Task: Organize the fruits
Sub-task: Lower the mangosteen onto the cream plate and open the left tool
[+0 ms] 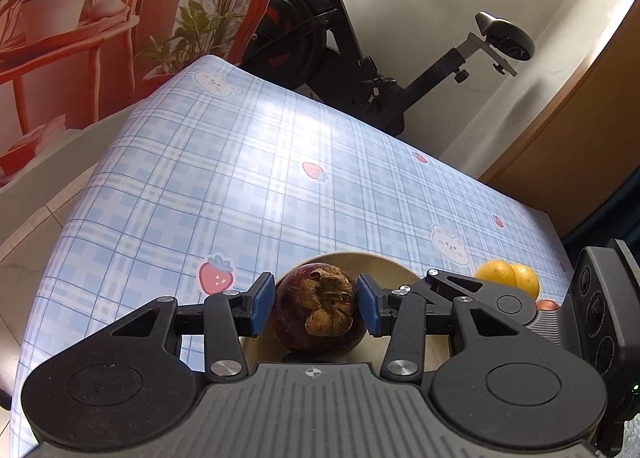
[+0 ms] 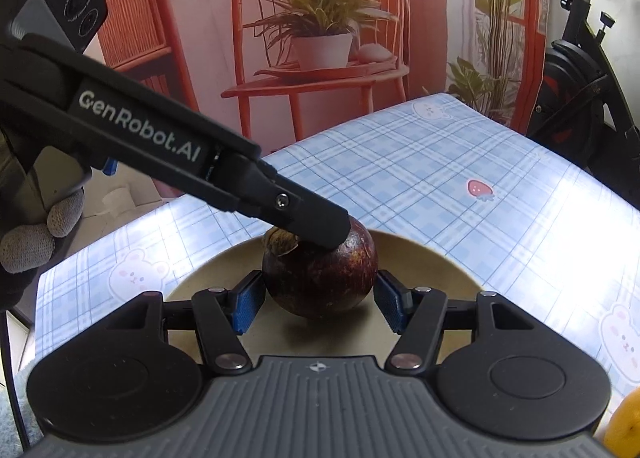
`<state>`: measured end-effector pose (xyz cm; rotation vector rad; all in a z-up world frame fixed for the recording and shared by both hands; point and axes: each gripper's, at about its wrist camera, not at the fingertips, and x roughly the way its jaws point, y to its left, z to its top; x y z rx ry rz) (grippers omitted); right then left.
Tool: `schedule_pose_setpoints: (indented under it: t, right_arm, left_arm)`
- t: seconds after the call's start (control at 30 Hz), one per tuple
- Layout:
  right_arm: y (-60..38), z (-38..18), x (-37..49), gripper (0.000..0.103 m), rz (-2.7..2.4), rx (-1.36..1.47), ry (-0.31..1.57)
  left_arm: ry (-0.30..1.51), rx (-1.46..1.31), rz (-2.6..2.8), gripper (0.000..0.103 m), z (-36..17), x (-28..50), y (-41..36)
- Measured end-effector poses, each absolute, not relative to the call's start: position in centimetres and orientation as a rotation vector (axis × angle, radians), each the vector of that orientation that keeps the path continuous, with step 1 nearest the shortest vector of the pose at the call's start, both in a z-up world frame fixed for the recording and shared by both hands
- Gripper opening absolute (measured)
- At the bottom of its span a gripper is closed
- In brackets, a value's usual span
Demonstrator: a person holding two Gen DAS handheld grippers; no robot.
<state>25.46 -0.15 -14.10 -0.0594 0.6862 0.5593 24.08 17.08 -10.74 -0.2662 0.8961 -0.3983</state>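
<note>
"GenRobot.AI" is printed on the left gripper [image 2: 320,232], seen from the right wrist. Both grippers flank the mangosteen [image 1: 320,308] in the beige bowl [image 2: 432,258]; the right gripper [image 2: 318,304] likewise. Whether either set of pads grips it cannot be told. Only the left view shows the orange [image 1: 510,278].

A home room: the surface [image 1: 240,186] wears a blue plaid cloth printed with bears and strawberries, an exercise bike [image 1: 360,50] stands just behind it, and beside that bike hangs a printed plant-and-chair backdrop [image 2: 320,30].
</note>
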Motion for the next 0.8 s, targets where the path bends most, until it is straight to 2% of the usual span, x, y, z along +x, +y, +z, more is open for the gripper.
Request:
schedule_pose_setpoints:
  t: [0.27,0.5,0.67,0.8]
  right_arm:
    - [-0.9,-13.6,24.3,0.065,0.538,-0.078,0.697]
    - [-5.2,-12.4,20.9,0.065,0.438,-0.008,0.66]
    - [-10.7,-10.9,15.6,0.065,0.332,0.114,0.546]
    - [-15.4,-10.3,11.4,0.068,0.205,0.169,0.469]
  left_arm:
    - [0.878,-0.223,-0.364,0.051,-11.3,23.1,15.9]
    - [0.865,-0.17,-0.319,0.052,-10.6,22.3,15.0]
    - [0.813,-0.062,-0.238,0.05,-9.3,20.8,13.6]
    - [0.763,-0.079,-0.244,0.05,-7.3,19.2,12.3]
